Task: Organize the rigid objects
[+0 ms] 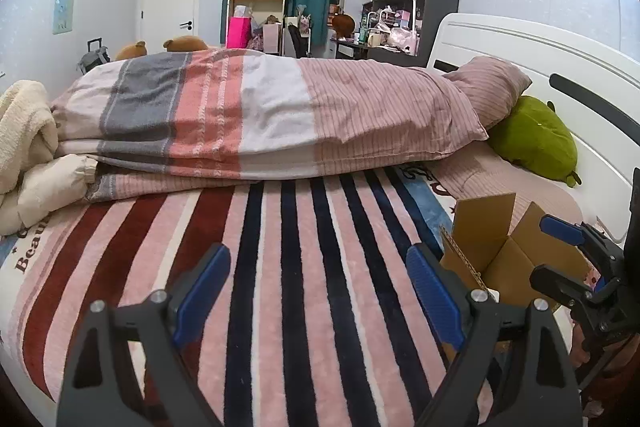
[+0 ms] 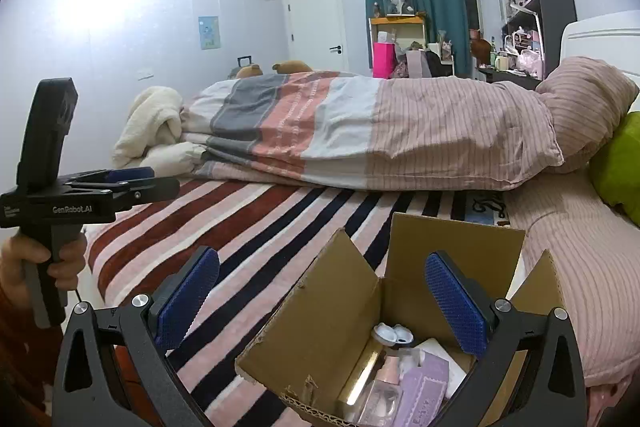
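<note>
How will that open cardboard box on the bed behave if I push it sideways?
The cardboard box would probably drag and tip rather than slide, since it sits on the soft striped blanket. Its raised flaps look thin and would likely bend. The bottles inside may shift.

The striped blanket [image 1: 280,267] lay flat and bare ahead of the left claw [image 1: 320,291], whose jaws stood wide with nothing between them, so that stretch of bed was free to cross. Farther back the folded quilt [image 1: 248,115] rose like a long wall, with a cream bundle [image 1: 24,131] at its left end and a pillow [image 1: 492,87] and green cushion [image 1: 536,139] at its right. The cardboard box [image 2: 332,307] stood with its flaps up around the right claw [image 2: 320,299], its floor crowded with small items.
</note>
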Motion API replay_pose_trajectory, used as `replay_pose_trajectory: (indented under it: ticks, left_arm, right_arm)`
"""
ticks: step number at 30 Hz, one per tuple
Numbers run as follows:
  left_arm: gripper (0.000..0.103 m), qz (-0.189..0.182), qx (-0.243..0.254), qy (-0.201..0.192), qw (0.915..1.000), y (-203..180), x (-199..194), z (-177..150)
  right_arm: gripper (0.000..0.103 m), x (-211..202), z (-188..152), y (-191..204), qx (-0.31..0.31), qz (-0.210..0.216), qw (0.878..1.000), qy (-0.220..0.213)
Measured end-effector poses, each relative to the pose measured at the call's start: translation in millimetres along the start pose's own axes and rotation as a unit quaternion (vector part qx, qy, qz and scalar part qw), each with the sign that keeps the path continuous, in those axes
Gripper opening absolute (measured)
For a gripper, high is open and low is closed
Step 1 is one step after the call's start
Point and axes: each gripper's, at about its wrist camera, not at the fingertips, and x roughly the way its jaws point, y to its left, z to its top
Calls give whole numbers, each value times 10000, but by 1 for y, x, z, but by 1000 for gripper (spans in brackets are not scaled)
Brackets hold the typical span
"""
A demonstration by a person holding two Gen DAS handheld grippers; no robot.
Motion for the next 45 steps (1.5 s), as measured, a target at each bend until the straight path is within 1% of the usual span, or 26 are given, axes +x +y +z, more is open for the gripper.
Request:
replay_pose_trajectory:
  ticks: [24,33,45]
  left_arm:
    - [88,59,42,-47,10000,-3,-1,3]
    - [88,113,47,-113,9999,-2,-4,8]
    - [88,133,48,-133,9998,-1,-4,7]
  right_arm:
    - [103,-1,2,-1,79,-33,10000,-2]
    - [103,-4,3,0,128,-74,9998,-91]
    - [103,-5,3,-2,128,-67,9998,-96]
